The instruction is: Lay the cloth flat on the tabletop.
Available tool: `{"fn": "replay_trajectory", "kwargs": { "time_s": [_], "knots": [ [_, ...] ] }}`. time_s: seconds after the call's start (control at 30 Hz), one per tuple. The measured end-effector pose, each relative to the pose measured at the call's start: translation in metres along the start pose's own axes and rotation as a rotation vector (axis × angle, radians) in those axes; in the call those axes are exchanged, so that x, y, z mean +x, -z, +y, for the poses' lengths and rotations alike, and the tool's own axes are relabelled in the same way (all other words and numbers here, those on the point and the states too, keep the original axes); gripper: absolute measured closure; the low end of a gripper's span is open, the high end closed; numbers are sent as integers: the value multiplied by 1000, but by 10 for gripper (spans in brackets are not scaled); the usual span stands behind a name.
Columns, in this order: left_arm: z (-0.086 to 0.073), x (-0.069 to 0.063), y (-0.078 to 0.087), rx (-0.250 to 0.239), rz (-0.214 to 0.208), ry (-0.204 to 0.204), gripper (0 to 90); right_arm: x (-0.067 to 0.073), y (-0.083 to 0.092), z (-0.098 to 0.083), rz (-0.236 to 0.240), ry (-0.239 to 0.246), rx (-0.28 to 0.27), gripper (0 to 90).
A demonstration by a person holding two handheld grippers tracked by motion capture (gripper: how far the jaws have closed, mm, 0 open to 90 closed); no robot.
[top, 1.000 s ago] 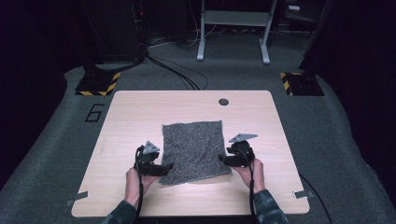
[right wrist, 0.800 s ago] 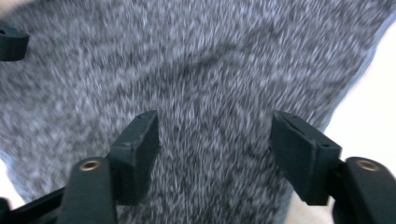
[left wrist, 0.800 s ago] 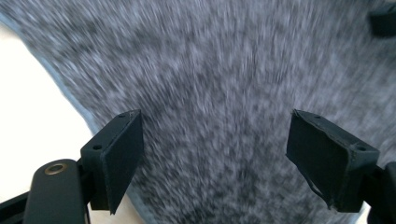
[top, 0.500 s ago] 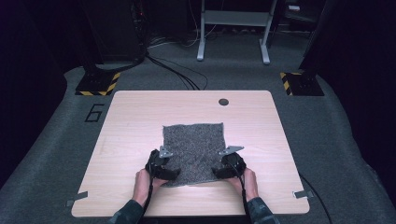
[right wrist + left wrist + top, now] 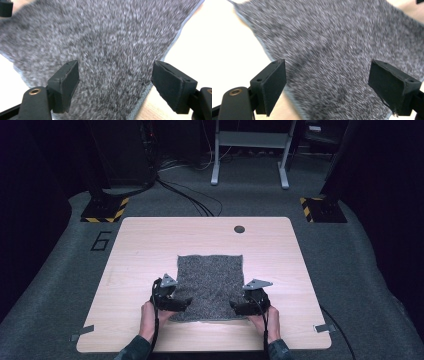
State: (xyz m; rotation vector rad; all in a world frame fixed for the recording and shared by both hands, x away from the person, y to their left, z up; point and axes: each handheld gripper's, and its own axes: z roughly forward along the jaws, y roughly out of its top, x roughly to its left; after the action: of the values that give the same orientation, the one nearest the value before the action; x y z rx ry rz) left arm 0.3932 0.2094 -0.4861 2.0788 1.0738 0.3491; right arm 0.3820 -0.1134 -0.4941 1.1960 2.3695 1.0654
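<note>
Grey cloth [image 5: 210, 285] flat, mid-table toward near edge; left gripper [image 5: 184, 302] and right gripper [image 5: 235, 306] at its near corners, jaws wide, just opening, gripping nothing; pinch each corner evenly before lifting.

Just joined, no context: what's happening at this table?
A person holds a gripper in each hand over a grey cloth lying flat on the wooden table. The left gripper and right gripper sit at the cloth's two near corners, pointing inward. Both have just been opening their jaws; the cloth lies beneath the open jaws, not pinched by either.
</note>
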Motion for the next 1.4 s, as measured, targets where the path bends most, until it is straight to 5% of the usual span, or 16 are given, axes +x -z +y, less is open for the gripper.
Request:
{"fn": "replay_trajectory", "kwargs": {
  "time_s": [0.17,0.7,1.2,1.4],
  "knots": [
    [11,13,8,-6,21,29,145,9,7,4,27,0,-48,207],
    [32,57,8,-18,71,105,93,55,-10,32,92,82,-50,173],
    [61,76,-9,-35,122,109,68,85,-29,41,139,121,-23,150],
    [61,93,-27,-10,119,155,83,97,-37,46,157,150,-4,153]
  ]
}}
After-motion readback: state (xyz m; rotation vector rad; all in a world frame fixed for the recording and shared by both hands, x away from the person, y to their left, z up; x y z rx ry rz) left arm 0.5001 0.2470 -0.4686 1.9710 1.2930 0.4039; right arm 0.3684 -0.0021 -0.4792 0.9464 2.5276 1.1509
